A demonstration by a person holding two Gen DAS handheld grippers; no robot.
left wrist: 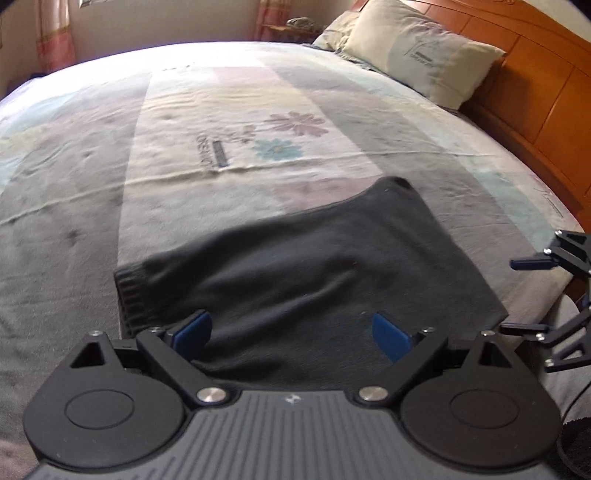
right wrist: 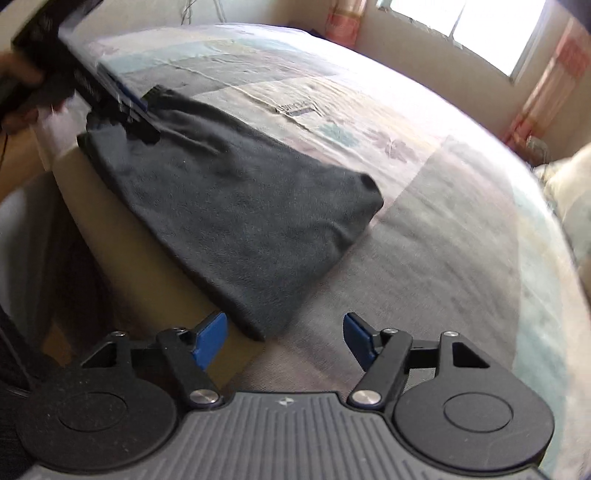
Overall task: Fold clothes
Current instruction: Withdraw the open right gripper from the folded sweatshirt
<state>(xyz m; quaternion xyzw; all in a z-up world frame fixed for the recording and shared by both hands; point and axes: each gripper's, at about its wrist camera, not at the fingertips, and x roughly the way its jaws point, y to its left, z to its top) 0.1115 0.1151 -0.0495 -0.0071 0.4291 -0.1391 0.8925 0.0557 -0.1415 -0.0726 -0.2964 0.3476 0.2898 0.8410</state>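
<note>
Left wrist view: left gripper [left wrist: 291, 338] low over the near edge of a dark grey garment [left wrist: 295, 269], blue-padded fingers [left wrist: 194, 332] spread wide, nothing between them. Garment folded into a flat, roughly rectangular wedge on the bed [left wrist: 92, 177], ribbed hem at its left end, close to the bed's near edge. Right gripper [left wrist: 528, 295] at the far right, beside the garment's right corner, fingers parted. Pillow [left wrist: 417, 55] and wooden headboard [left wrist: 535, 92] beyond.

Right wrist view: right gripper [right wrist: 284, 341] with fingers [right wrist: 210, 339] wide apart and empty, just short of the garment's [right wrist: 229, 206] nearest corner. Garment lying along the bed's [right wrist: 443, 240] edge. Left gripper [right wrist: 144, 122] at the garment's far end; blurred, so spread unclear from here. Window [right wrist: 480, 29] upper right.
</note>
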